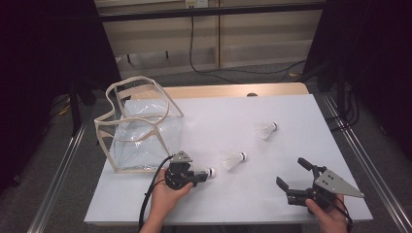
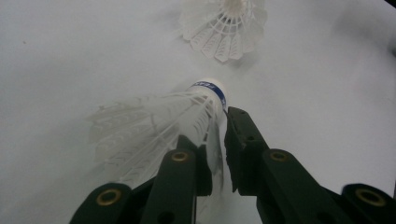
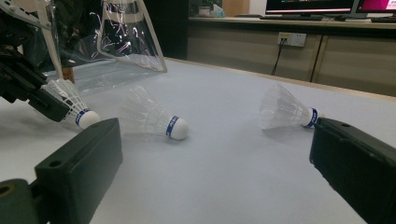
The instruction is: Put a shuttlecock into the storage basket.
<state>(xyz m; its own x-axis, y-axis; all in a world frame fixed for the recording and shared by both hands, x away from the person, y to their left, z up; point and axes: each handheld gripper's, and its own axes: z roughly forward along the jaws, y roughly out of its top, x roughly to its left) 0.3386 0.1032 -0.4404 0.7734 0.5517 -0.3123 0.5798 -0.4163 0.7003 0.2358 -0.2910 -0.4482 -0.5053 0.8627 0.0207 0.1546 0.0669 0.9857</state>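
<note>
The left gripper (image 1: 197, 175) pinches a white shuttlecock (image 2: 154, 123) by its feather skirt, just behind the blue-banded cork, low over the white table (image 1: 252, 204) beside the clear plastic bag (image 1: 141, 124). Its jaws press on the feathers from both sides. The right gripper (image 1: 294, 174) hovers near the table's front right corner with its jaws spread wide and nothing between them. A second shuttlecock (image 1: 233, 159) lies between the grippers, and a third shuttlecock (image 1: 266, 129) lies farther back
</note>
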